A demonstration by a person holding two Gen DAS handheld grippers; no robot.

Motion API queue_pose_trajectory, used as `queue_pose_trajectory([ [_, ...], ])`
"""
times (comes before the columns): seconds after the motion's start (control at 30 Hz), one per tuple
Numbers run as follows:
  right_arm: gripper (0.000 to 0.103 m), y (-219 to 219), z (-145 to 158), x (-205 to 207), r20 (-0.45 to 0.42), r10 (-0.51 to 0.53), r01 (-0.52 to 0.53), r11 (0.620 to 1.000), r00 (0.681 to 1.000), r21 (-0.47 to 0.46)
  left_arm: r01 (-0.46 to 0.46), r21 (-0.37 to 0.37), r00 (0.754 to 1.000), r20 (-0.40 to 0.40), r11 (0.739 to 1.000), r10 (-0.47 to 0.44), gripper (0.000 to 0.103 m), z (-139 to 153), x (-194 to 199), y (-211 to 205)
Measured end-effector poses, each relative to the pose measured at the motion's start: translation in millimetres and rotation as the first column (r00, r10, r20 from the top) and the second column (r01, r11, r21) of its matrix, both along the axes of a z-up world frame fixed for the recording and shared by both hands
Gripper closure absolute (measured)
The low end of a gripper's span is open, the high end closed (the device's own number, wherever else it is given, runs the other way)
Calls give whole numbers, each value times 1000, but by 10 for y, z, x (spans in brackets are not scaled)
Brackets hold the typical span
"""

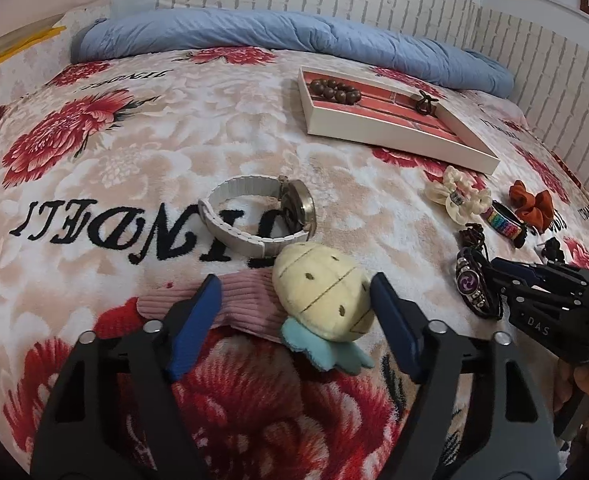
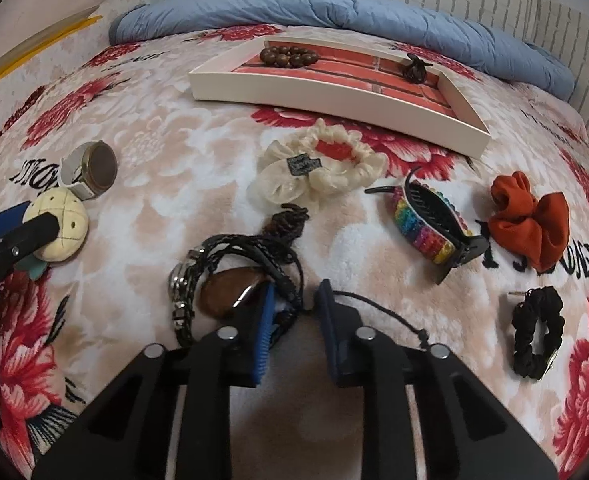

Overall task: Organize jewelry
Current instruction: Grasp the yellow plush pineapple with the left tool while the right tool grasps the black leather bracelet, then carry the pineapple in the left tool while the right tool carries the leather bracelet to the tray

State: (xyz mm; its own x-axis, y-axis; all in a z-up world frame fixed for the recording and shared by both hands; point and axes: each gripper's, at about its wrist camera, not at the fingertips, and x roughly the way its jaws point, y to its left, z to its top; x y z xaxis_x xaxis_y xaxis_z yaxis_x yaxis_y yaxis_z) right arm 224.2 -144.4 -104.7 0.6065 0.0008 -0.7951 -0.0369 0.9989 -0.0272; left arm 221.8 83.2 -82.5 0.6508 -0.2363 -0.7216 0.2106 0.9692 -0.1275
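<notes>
- Jewelry is scattered all over a floral plush blanket (image 1: 142,152), with a rolled blue quilt (image 1: 294,36) along the far edge by the white brick wall.
- Left gripper (image 1: 294,292) is spread wide, blue pads either side of a yellow plush hair tie (image 1: 326,292) sitting on a pink corduroy band (image 1: 238,304). Pads aren't touching it, so nothing's grabbed.
- Just beyond the plush thing there's a white-strap wristwatch (image 1: 262,216), lying on its side.
- Right gripper (image 2: 294,300) is only narrowly apart, and the cords of a black braided bracelet (image 2: 246,256) run through the gap between its pads. Doesn't look clamped; the pads stand clear of each other.
- That bracelet lies touching a brown oval pendant (image 2: 226,292) and a knotted dark cord piece (image 2: 290,220).
- White tray with a red lining (image 2: 334,96) is farther back, holding a wooden bead bracelet (image 2: 288,56) at its far left and a small dark hair claw (image 2: 412,68) toward the right.
- Between tray and right gripper: cream scrunchie (image 2: 326,168), rainbow rhinestone hair claw (image 2: 430,228), rust-orange scrunchie (image 2: 526,220), and a black scrunchie (image 2: 538,332) off to the right.
</notes>
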Motion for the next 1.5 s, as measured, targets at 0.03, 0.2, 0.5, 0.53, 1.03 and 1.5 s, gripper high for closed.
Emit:
queue_pose_trajectory([
  [0.03, 85, -12, 5, -6, 3, -1, 1, 1000, 1000, 10, 5, 5, 1000, 2, 1000, -5, 35, -1, -2, -15],
  [0.2, 88, -68, 34, -46, 23, -7, 6, 999, 1000, 48, 27, -1, 1000, 7, 1000, -27, 50, 7, -22, -37],
  [0.5, 89, -170, 155, -161, 80, -11, 1, 993, 997, 116, 39, 23, 999, 34, 999, -39, 63, 42, -83, -91],
  [0.53, 89, -176, 161, -170, 81, -8, -2, 993, 997, 121, 37, 12, 999, 31, 999, -37, 63, 44, -79, -76],
  [1.03, 89, -366, 323, -232, 118, -4, -17, 985, 993, 173, 3, -17, 999, 53, 1000, -2, 66, 176, -181, -34],
  [1.5, 89, -731, 796, -21, 219, -38, -1, 985, 975, 174, 13, -52, 988, 154, 999, -5, 66, 806, -57, -130],
])
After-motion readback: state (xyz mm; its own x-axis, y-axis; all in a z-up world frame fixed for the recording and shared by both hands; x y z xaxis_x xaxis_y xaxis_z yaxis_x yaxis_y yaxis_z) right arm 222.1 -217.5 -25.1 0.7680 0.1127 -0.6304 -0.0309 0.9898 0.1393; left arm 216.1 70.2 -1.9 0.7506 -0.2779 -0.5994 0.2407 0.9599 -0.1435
